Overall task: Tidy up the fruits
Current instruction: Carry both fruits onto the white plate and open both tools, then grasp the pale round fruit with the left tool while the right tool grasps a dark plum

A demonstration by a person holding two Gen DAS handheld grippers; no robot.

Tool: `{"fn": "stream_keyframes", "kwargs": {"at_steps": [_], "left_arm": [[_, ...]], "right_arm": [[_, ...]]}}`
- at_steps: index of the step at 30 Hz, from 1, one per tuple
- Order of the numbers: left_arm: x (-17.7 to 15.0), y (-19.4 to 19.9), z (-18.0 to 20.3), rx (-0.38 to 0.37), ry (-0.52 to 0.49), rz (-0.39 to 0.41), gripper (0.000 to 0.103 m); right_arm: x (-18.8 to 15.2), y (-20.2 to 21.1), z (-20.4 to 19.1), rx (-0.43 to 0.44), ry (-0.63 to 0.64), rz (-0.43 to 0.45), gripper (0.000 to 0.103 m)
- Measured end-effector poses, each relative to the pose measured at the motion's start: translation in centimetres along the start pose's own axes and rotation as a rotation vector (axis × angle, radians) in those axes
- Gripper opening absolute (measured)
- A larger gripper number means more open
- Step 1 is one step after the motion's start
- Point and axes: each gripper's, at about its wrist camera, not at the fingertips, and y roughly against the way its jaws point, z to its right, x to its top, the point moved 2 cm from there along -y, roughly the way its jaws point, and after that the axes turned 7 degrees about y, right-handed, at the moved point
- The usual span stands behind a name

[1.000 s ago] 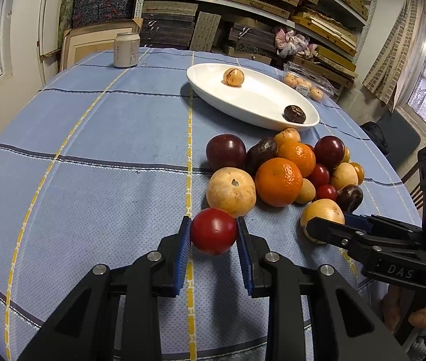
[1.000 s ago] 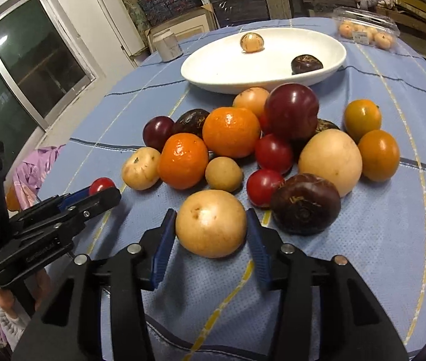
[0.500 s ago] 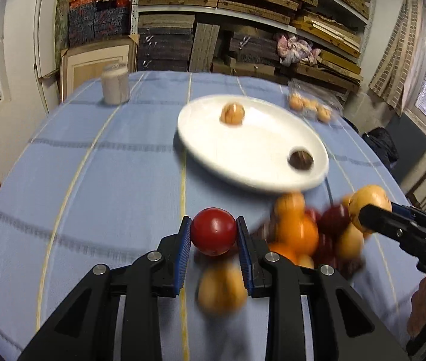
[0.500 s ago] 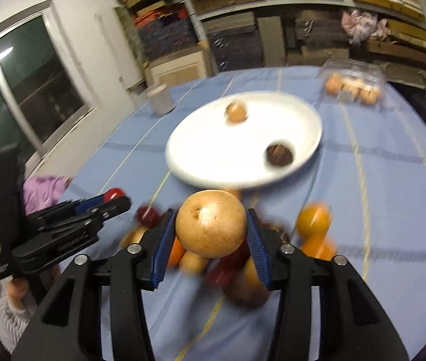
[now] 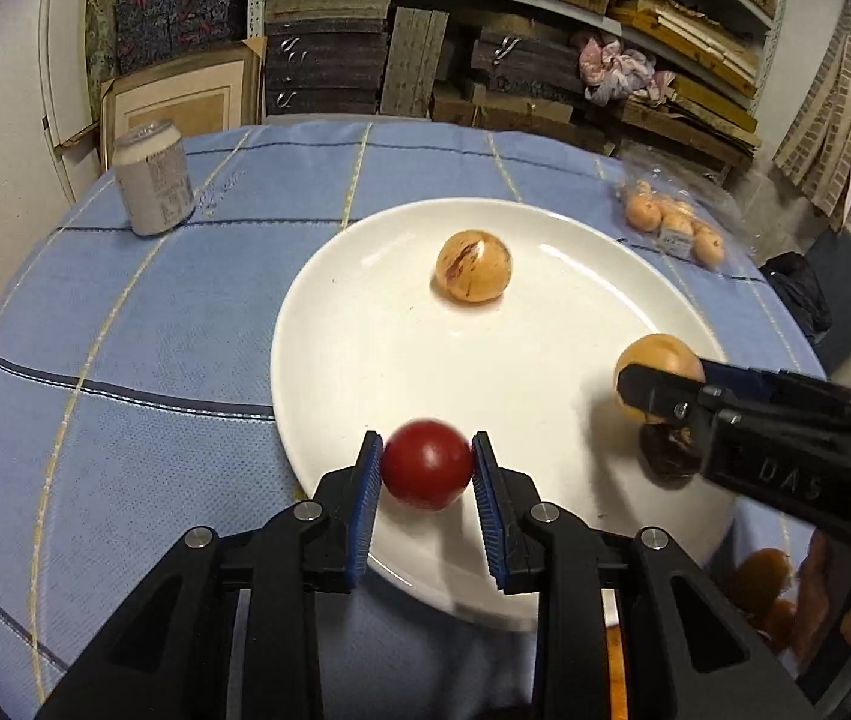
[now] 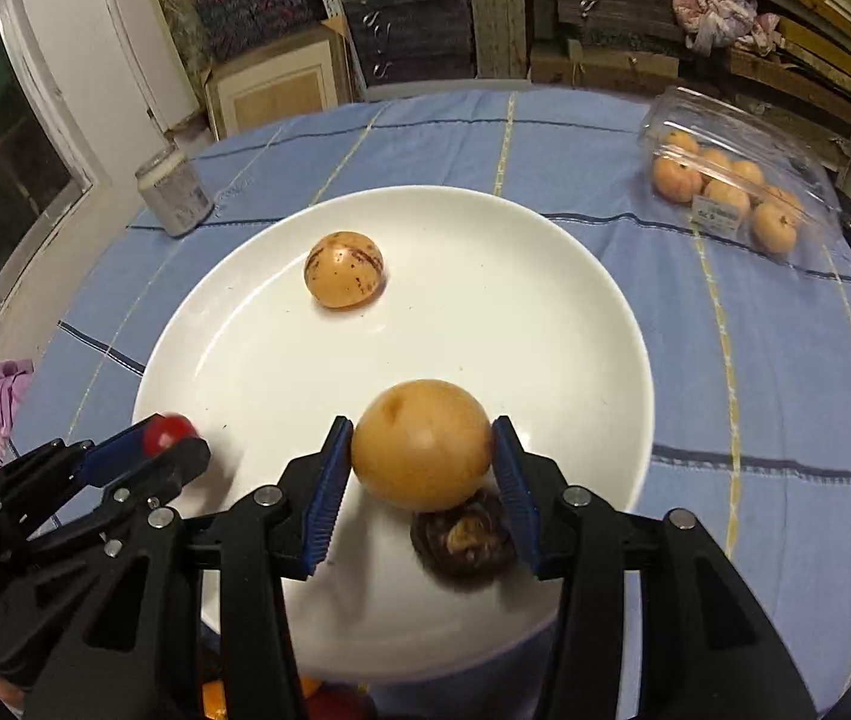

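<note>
Red fruit point(image 5: 425, 464) gripped in left jaws point(image 5: 425, 474) over plate point(image 5: 365, 324) rim; tan fruit point(image 6: 421, 444) loosening in just-opening right jaws point(image 6: 422, 468), directly above dark fruit point(image 6: 463, 537). Risk: dropping onto it, rolling off onto counter point(image 5: 125, 312).

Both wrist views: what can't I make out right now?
- Fruit pile: left wrist view, mostly hidden behind the right gripper.
- Dark fruit on the white plate: right wrist view, blurred, partly covered by the held tan fruit.
- Can label: too small.

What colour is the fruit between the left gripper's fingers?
Deep red, smooth and glossy: the red fruit shows best in the left wrist view, over the white plate.
</note>
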Motion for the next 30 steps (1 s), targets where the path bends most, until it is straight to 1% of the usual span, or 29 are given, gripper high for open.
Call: {"fn": "stream_keyframes", "kwargs": {"at_steps": [1,2,4,7,8,9,11,12,14,16,18,19,20,21,23,24,26,27,28,30], "left_arm": [[0.0,0.0,0.0,-0.003,-0.004,0.004,0.035],[-0.1,0.1,-0.1,-0.002,-0.006,0.011,0.04],[-0.1,0.9,-0.2,-0.016,0.002,0.03,0.052],[-0.4,3.1,-0.7,-0.032,0.023,0.069,0.053],[-0.6,3.9,-1.1,-0.037,0.032,0.082,0.053],[-0.9,4.9,-1.7,-0.042,0.046,0.095,0.053],[-2.1,6.5,-2.8,-0.041,0.075,0.114,0.055],[-3.1,7.3,-3.6,-0.033,0.093,0.123,0.058],[-4.8,8.1,-4.8,-0.015,0.112,0.127,0.059],[-7.1,8.8,-6.0,0.005,0.133,0.118,0.059],[-8.9,9.2,-6.7,0.019,0.142,0.111,0.059],[-9.9,9.5,-7.0,0.032,0.14,0.106,0.059],[-10.6,9.7,-7.1,0.038,0.134,0.102,0.059],[-11.1,9.9,-7.1,0.039,0.128,0.099,0.059],[-12.1,10.4,-7.0,0.036,0.114,0.1,0.059],[-12.5,10.6,-6.8,0.038,0.105,0.102,0.059],[-13.5,10.7,-6.4,0.061,0.072,0.104,0.059],[-13.5,10.8,-6.2,0.072,0.067,0.113,0.06],[-13.6,11.0,-6.1,0.079,0.057,0.12,0.062],[-13.6,11.1,-6.1,0.058,0.055,0.124,0.064]], "right_arm": [[0.0,0.2,0.0,0.002,-0.008,0.004,0.055],[0.0,0.7,0.2,0.003,-0.02,0.023,0.061],[-0.3,2.5,0.5,0.004,-0.041,0.077,0.062],[-1.5,6.2,1.3,0.019,-0.069,0.154,0.063],[-2.2,7.5,1.6,0.021,-0.075,0.177,0.068],[-3.3,9.0,1.9,0.017,-0.076,0.204,0.07],[-5.5,11.4,2.3,-0.004,-0.074,0.254,0.079],[-7.1,12.6,2.5,-0.023,-0.072,0.286,0.08],[-9.7,13.9,2.7,-0.049,-0.071,0.321,0.081],[-13.0,14.5,3.1,-0.036,-0.094,0.351,0.081],[-15.6,14.6,3.6,-0.02,-0.124,0.377,0.082],[-16.7,14.4,3.9,-0.034,-0.14,0.376,0.082],[-17.4,14.1,4.2,-0.059,-0.152,0.348,0.082],[-17.7,14.3,4.4,-0.05,-0.16,0.348,0.083],[-18.1,14.9,4.9,-0.019,-0.196,0.38,0.086],[-18.3,15.1,5.0,-0.018,-0.203,0.387,0.086],[-18.5,15.0,5.0,-0.017,-0.206,0.382,0.086],[-18.6,14.9,4.8,-0.003,-0.204,0.373,0.086],[-18.7,14.9,4.7,0.006,-0.2,0.368,0.086],[-18.9,14.7,4.0,0.013,-0.175,0.355,0.086]]}}
